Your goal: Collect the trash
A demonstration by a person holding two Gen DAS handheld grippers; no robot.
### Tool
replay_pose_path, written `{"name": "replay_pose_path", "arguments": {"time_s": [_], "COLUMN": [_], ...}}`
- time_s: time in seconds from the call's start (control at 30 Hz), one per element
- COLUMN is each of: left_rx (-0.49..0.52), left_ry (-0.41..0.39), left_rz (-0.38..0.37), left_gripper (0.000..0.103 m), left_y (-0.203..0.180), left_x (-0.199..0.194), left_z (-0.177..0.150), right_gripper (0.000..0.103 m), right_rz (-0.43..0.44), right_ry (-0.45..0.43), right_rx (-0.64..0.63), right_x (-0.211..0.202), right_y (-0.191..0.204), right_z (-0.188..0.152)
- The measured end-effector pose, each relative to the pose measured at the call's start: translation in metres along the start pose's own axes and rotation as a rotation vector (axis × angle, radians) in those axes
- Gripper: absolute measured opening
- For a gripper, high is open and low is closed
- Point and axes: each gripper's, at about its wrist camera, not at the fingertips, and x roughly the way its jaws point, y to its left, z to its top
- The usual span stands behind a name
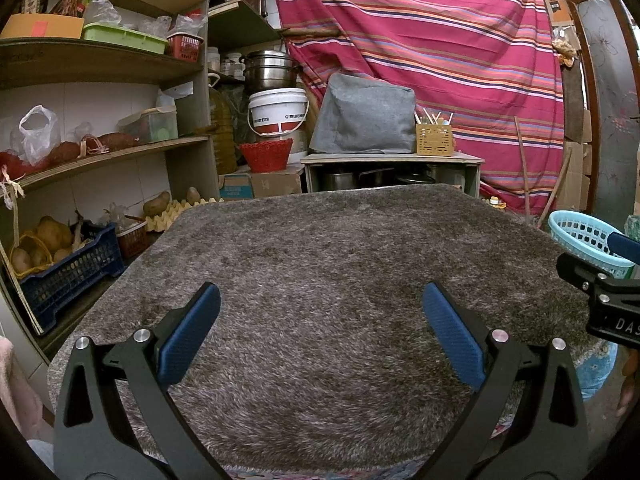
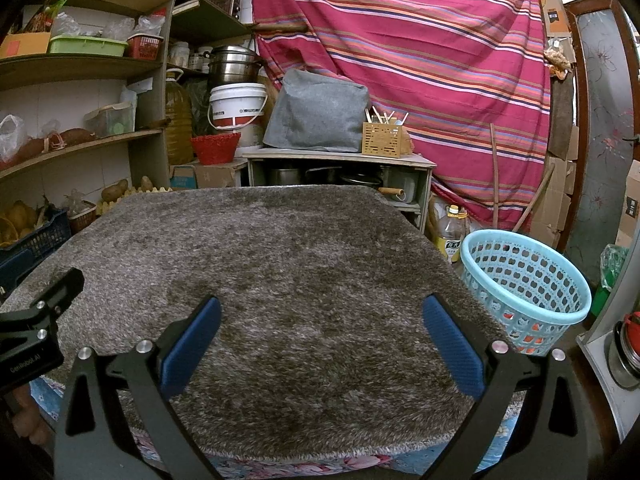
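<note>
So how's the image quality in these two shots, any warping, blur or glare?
Left wrist view: strong fisheye bending, the shelves curve and the corners go black; the grey rug is sharp. Right wrist view: same warping, the blue basket looks stretched near the edge; dim warm indoor light, no strong glare or motion blur in either.

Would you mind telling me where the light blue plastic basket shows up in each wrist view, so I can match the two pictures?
Left wrist view: the light blue basket sits at the far right edge, partly cut off behind the other tongs.
Right wrist view: the basket stands whole at the right, beside the shaggy grey mat.
Shared landmark: the grey fabric cover on the low cabinet, before the striped curtain.
</note>
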Motion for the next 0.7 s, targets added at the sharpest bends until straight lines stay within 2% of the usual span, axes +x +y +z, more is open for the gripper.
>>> {"name": "replay_pose_path", "arguments": {"time_s": [0.7], "left_rx": [0.002], "left_ry": [-0.023], "left_rz": [0.014], "left_gripper": [0.098], "left_y": [0.0058], "left_x": [-0.006], "left_z": [0.0039], "right_gripper": [0.099], "right_rz": [0.0], "right_ry": [-0.01], "right_rx": [-0.005], "right_x": [0.0005], "right_y": [-0.0027], "right_z": [0.0069]}}
